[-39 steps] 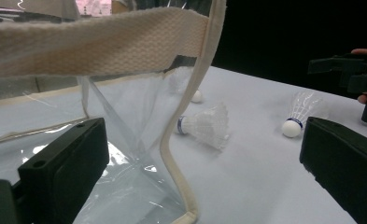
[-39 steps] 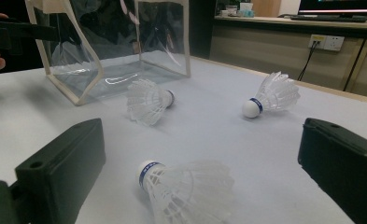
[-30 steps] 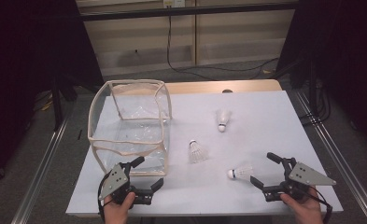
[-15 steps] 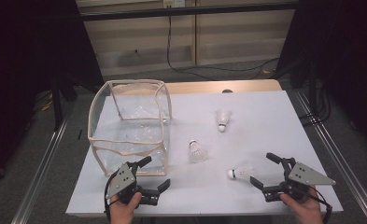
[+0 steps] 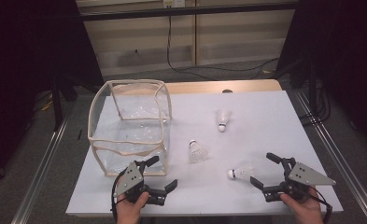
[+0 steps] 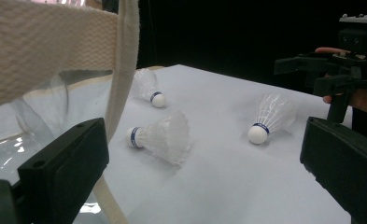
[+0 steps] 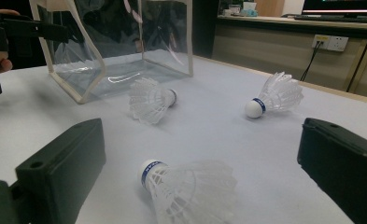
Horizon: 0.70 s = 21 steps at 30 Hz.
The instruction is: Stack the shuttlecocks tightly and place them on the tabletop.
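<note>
Three white shuttlecocks lie on the white table point(image 5: 265, 107): a far one point(image 5: 223, 119), a middle one point(image 5: 197, 151) and a near one point(image 5: 241, 171). My left gripper point(image 5: 163, 171) is open at the front edge, beside the clear box's near corner, aimed at the middle shuttlecock point(image 6: 165, 135). My right gripper point(image 5: 262, 169) is open just right of the near shuttlecock point(image 7: 190, 191), which lies between its jaws' lines but untouched. Neither gripper holds anything.
A clear plastic box with beige cloth trim point(image 5: 125, 140) stands open-topped on the table's left half; its corner band point(image 6: 125, 56) is close by my left jaws. The table's edges drop to metal rails and floor on both sides.
The left gripper has shifted right along the front edge and turned toward the shuttlecocks. The right gripper and the shuttlecocks have stayed put.
</note>
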Each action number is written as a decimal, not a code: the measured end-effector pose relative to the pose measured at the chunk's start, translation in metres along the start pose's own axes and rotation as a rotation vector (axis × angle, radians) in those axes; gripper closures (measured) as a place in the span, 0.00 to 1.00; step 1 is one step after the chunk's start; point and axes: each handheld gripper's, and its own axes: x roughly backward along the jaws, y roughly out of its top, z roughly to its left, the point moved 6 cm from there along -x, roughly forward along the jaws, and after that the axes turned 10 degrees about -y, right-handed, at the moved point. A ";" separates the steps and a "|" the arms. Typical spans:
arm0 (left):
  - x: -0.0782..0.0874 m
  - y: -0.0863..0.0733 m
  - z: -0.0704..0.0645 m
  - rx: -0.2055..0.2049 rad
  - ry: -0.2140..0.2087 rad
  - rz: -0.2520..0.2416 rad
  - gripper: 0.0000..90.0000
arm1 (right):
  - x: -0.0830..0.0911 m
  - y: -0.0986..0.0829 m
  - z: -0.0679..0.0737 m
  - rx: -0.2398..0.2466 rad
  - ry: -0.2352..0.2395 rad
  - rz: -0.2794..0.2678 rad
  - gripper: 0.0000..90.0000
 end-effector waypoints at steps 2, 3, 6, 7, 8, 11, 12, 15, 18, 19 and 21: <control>-0.001 0.000 0.000 -0.004 -0.004 0.000 0.01 | 0.000 0.000 0.000 -0.003 0.000 0.000 0.01; -0.001 0.000 0.000 -0.007 -0.002 0.004 0.01 | 0.000 0.000 0.000 -0.003 0.000 0.000 0.01; -0.004 0.001 -0.002 -0.001 -0.011 -0.002 0.01 | 0.000 0.000 0.000 -0.001 0.002 -0.001 0.01; -0.004 0.001 -0.002 -0.001 -0.011 -0.002 0.01 | 0.000 0.000 0.000 -0.001 0.001 0.000 0.01; -0.005 0.001 -0.003 -0.003 -0.013 -0.001 0.01 | 0.000 0.000 0.000 -0.001 0.002 -0.001 0.01; -0.006 0.001 -0.004 0.001 -0.017 0.003 0.01 | 0.000 0.000 0.000 -0.002 0.002 0.000 0.01; -0.008 0.000 -0.005 -0.001 -0.024 0.009 0.01 | 0.000 0.000 0.000 -0.002 0.003 -0.001 0.01; -0.010 0.001 -0.006 -0.001 -0.026 0.008 0.01 | 0.000 0.000 0.000 -0.003 0.002 0.001 0.01; -0.013 0.001 -0.008 0.001 -0.033 0.009 0.01 | 0.001 0.000 -0.001 -0.005 0.001 0.000 0.01; -0.014 0.001 -0.008 -0.002 -0.036 0.012 0.01 | 0.001 0.000 0.000 -0.006 0.001 0.001 0.01; -0.014 0.001 -0.009 -0.003 -0.040 0.017 0.01 | 0.001 0.000 0.000 -0.006 0.001 0.000 0.01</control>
